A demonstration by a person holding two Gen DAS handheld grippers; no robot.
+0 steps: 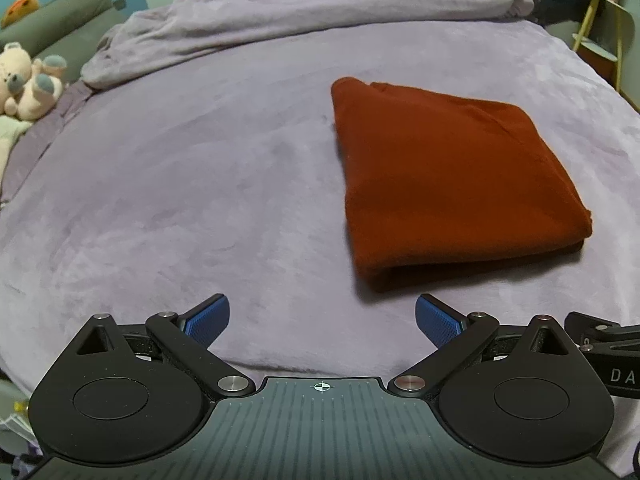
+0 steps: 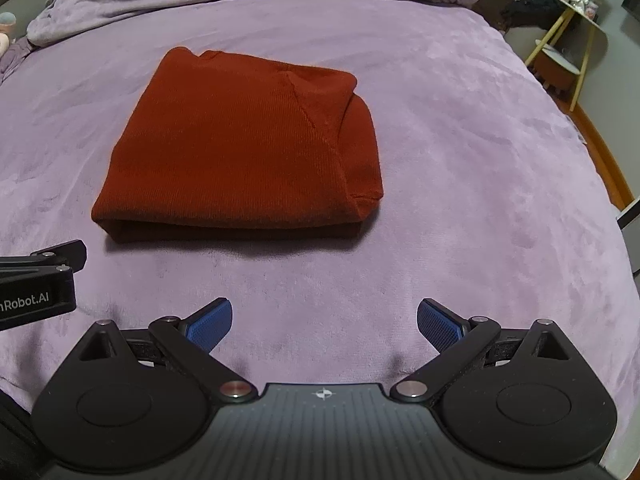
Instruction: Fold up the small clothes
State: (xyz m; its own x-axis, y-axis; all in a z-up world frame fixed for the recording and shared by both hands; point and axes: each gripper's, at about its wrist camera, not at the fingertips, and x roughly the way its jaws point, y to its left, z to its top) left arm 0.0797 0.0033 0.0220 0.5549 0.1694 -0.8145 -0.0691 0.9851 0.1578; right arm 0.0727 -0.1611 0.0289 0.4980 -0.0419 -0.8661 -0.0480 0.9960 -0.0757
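A rust-red knit garment [image 1: 448, 176] lies folded into a thick square on the purple bedspread [image 1: 180, 184]. In the right wrist view the same garment [image 2: 248, 152] sits ahead and slightly left, with a seam and a tucked sleeve edge on its right side. My left gripper [image 1: 322, 320] stands open over bare bedspread, short of the garment's near left corner. My right gripper [image 2: 324, 322] is open too, apart from the garment's near edge, nothing between its blue pads. Part of the left gripper's black body [image 2: 36, 280] shows at the right wrist view's left edge.
A bunched purple duvet [image 1: 304, 20] lies across the far side of the bed. Plush toys [image 1: 28, 80] sit at the far left by a grey headboard [image 1: 60, 20]. A yellow-legged side table [image 2: 568, 40] stands off the bed at the right.
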